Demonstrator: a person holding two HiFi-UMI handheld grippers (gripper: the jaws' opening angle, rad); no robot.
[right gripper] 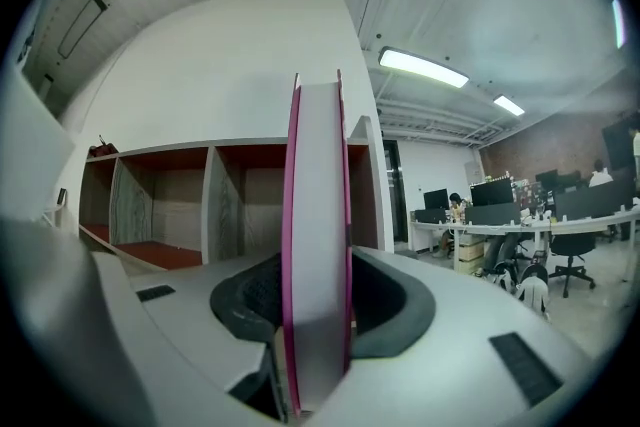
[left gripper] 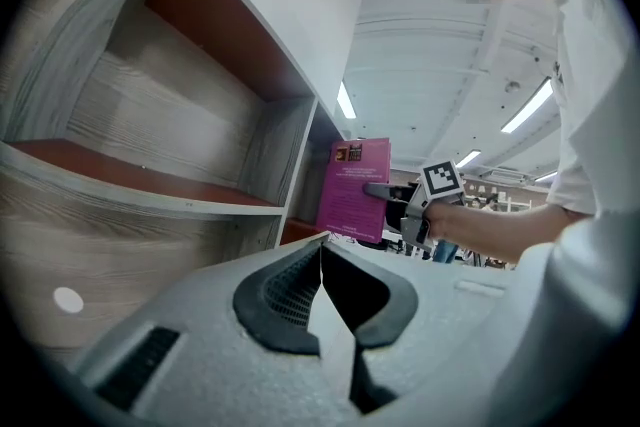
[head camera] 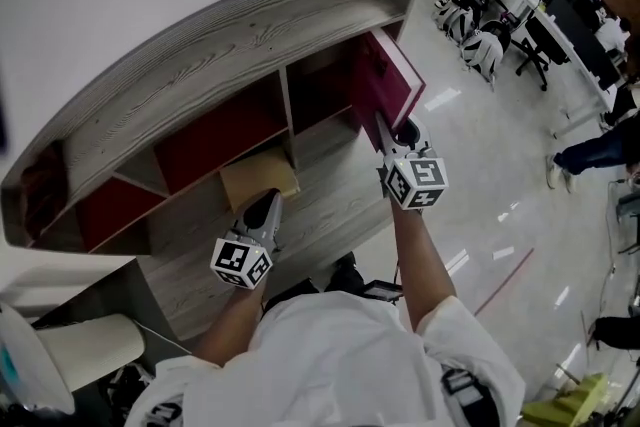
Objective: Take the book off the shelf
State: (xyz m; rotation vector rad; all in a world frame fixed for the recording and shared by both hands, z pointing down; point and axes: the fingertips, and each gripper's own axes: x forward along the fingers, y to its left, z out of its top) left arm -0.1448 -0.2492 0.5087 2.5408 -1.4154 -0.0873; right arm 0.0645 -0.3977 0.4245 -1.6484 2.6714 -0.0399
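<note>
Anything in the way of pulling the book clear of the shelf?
Nothing visible. The right gripper is shut on the magenta book at the open front of the shelf's end compartment. The left gripper is shut and empty, off to the side by the middle compartment.

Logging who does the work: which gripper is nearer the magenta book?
Right. The right gripper is clamped on the magenta book; the left gripper, shut and empty, sits off to its left, apart.

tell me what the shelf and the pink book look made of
The shelf: looks like grey wood or wood-print laminate, matte; grain lines run along its boards, with red-brown back panels. The book: likely paper, pale page edges between thin magenta covers; gloss unclear.
</note>
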